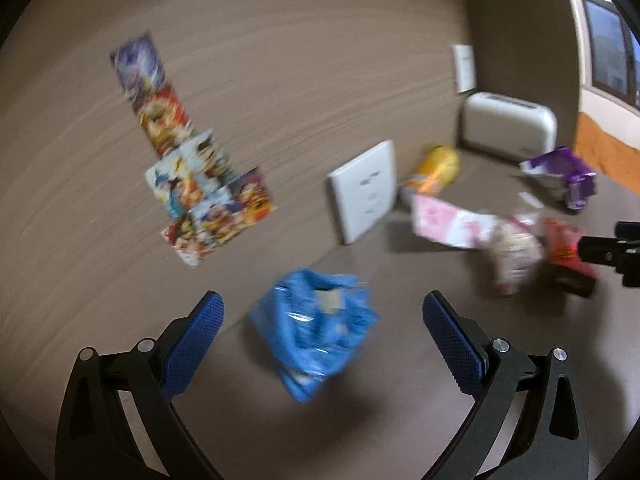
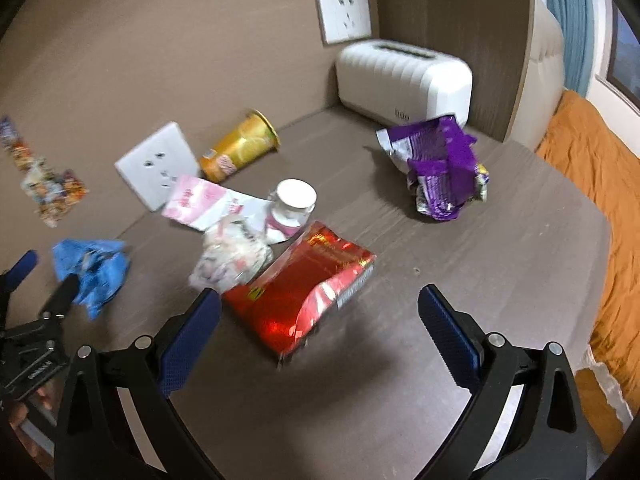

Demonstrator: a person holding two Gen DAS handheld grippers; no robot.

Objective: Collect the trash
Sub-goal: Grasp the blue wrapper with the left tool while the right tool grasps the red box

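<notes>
Your left gripper (image 1: 322,308) hangs with jaws wide apart around the crumpled blue wrapper (image 1: 316,330) on the counter (image 1: 400,380) — neither pad touching it. Your right gripper (image 2: 320,300) is spread just as wide over the red foil bag (image 2: 300,292), holding nothing. Further back lie a purple wrapper (image 2: 440,168), a tipped yellow can (image 2: 240,150) and pink-and-white packets (image 2: 208,202) — near a white toaster (image 2: 404,80).
</notes>
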